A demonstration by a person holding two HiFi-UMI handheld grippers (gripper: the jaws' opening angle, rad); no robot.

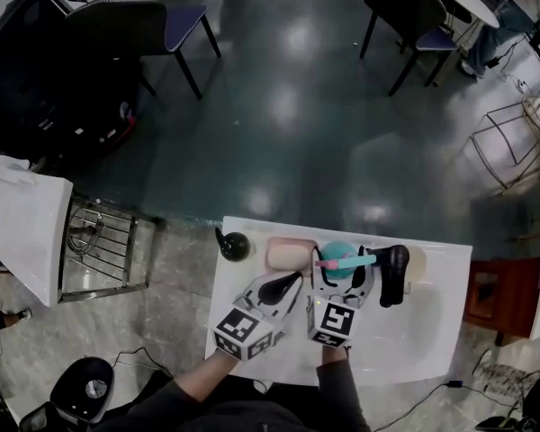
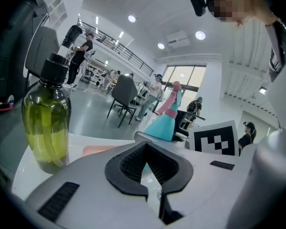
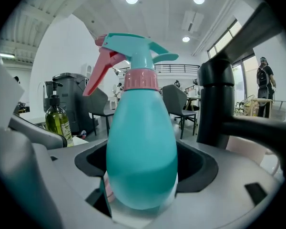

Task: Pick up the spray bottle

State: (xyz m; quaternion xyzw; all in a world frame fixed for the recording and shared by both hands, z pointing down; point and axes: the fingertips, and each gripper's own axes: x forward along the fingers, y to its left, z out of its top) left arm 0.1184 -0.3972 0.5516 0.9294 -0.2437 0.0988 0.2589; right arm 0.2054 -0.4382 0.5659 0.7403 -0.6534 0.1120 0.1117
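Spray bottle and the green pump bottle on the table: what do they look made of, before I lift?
The spray bottle looks like smooth teal plastic with a soft sheen. A darker band low down may be liquid showing through. Its pink trigger and collar look like moulded plastic. The pump bottle is clear and glossy, probably plastic, possibly glass. Yellow-green liquid and the dip tube show through it.

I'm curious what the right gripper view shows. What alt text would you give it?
A teal spray bottle with a pink trigger fills the centre, upright, gripped low on its body by the right tool. A green pump bottle stands behind on the left and a tall black object on the right.
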